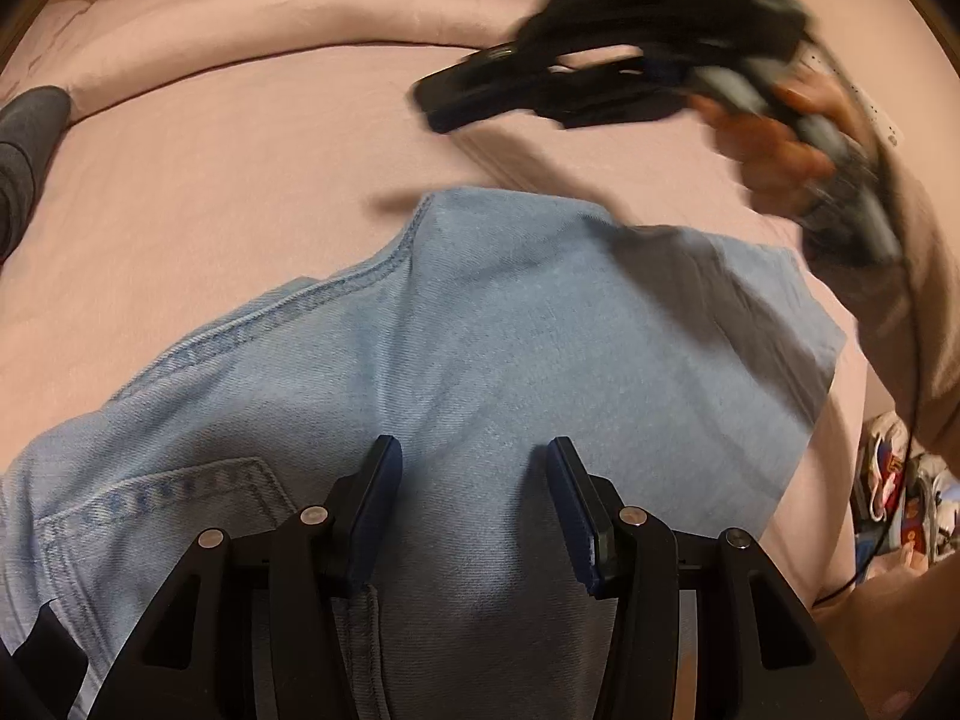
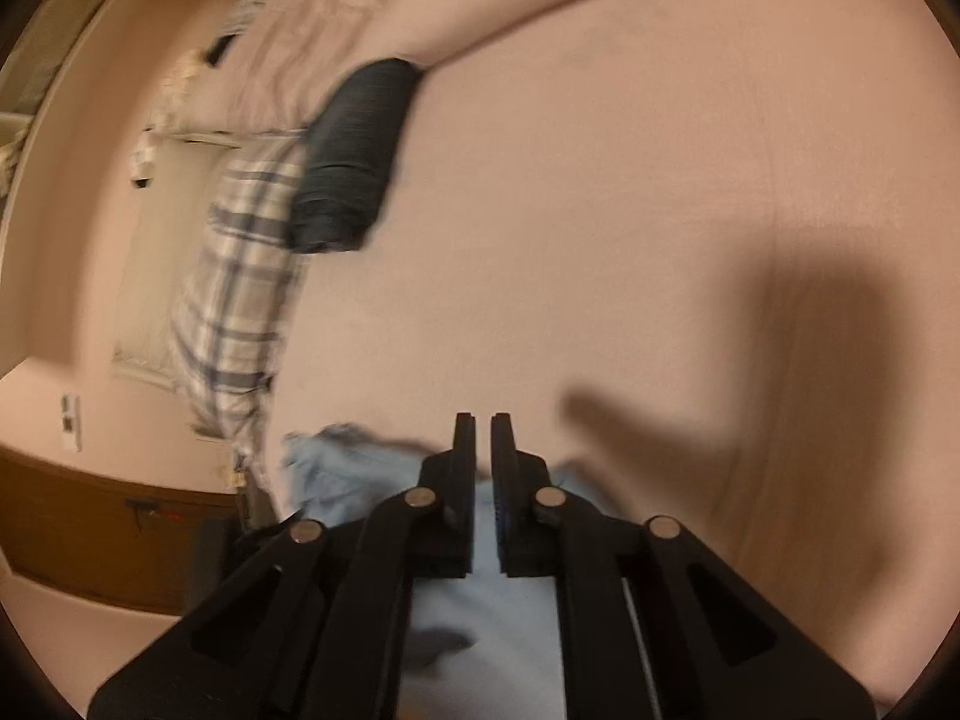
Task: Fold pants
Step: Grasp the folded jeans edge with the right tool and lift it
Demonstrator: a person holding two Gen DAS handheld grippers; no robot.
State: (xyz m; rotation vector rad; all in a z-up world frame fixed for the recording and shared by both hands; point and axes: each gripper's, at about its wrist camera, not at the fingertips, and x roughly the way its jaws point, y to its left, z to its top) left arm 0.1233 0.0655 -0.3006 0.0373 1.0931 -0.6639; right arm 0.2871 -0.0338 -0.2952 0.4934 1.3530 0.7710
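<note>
Light blue denim pants [image 1: 480,324] lie folded on a pink bed sheet [image 1: 240,150], with a side seam and a back pocket showing at the left. My left gripper [image 1: 474,450] is open just over the denim, and nothing sits between its fingers. In the left wrist view my right gripper [image 1: 432,108] is a blur above the sheet beyond the pants, carried by a person's hand [image 1: 768,156]. In its own view the right gripper [image 2: 483,420] has its jaws nearly together with nothing between them, and the pants [image 2: 336,480] lie under it.
A dark grey folded garment [image 2: 354,162] lies at the bed's edge beside a plaid pillow [image 2: 240,288]. A rolled pink duvet [image 1: 270,12] runs along the far side. Shoes [image 1: 900,492] sit on the floor at the right, and a black cable [image 1: 912,360] hangs there.
</note>
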